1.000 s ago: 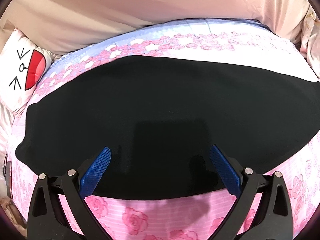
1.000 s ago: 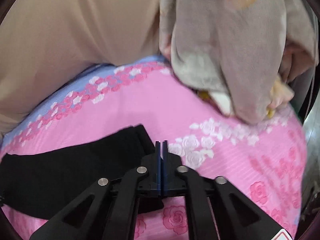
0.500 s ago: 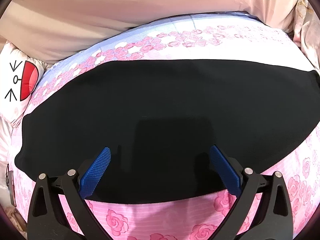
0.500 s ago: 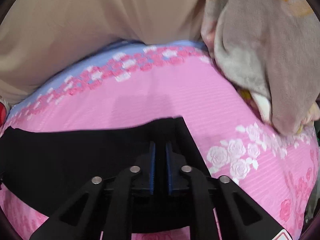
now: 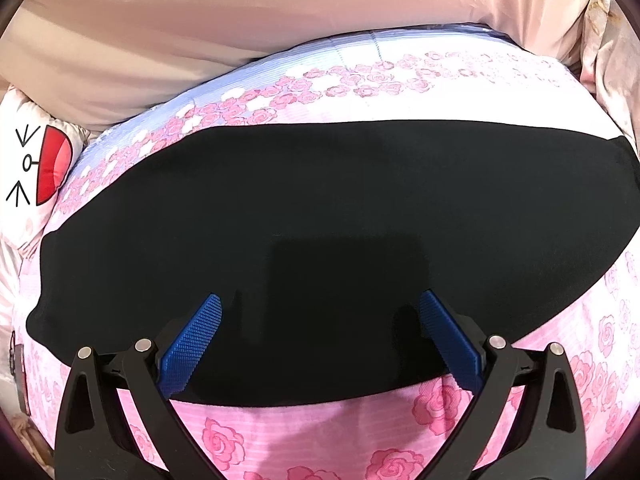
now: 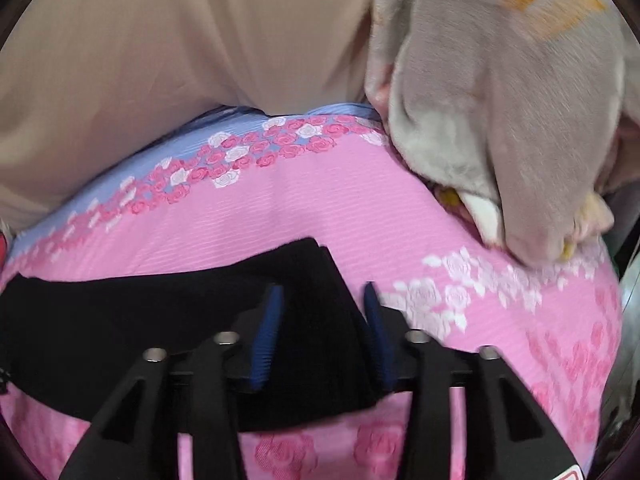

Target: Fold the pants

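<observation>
The black pants [image 5: 312,208] lie flat as one long band across the pink rose-print bedspread [image 5: 320,432]. My left gripper [image 5: 320,304] hovers over their near edge, jaws wide open with nothing between the blue pads [image 5: 192,344]. In the right wrist view the pants' right end [image 6: 168,320] lies on the bedspread [image 6: 320,208]. My right gripper [image 6: 320,292] is over that end and its jaws are opening. The cloth lies under the gap and the pads [image 6: 266,336] do not press on it.
A beige quilt [image 5: 240,24] is bunched along the far side of the bed. A white cushion with a cartoon face [image 5: 36,168] sits at the far left. A grey plush blanket [image 6: 500,92] is heaped at the far right, just beyond the pants' end.
My right gripper was shut on the pants' right end a second ago; its jaws have now parted and let the cloth go. The left gripper has drifted slightly sideways, still open.
</observation>
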Demonstrator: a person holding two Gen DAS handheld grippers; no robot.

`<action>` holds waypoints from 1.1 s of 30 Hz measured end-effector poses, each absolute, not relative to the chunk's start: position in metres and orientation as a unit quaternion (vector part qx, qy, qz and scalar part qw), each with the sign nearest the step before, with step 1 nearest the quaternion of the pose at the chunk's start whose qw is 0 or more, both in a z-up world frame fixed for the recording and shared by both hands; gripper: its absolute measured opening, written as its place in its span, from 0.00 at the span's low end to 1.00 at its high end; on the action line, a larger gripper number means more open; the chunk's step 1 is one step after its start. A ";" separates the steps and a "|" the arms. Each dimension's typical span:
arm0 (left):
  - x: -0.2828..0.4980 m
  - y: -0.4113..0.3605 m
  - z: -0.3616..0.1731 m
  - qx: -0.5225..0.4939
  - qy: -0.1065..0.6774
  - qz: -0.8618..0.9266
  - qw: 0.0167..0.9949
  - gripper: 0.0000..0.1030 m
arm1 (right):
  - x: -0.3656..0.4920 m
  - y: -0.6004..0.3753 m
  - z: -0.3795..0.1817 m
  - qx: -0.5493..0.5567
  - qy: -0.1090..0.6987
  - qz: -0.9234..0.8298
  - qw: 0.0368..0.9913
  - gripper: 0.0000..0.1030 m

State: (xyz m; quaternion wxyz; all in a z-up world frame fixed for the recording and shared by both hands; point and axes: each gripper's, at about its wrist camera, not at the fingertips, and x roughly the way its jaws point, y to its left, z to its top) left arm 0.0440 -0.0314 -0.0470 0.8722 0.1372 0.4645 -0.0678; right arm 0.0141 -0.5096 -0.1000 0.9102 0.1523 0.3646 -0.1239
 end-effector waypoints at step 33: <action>0.045 0.061 -0.045 0.040 0.464 -0.038 0.884 0.95 | 0.026 -0.411 -0.052 0.331 0.287 0.034 0.898 0.19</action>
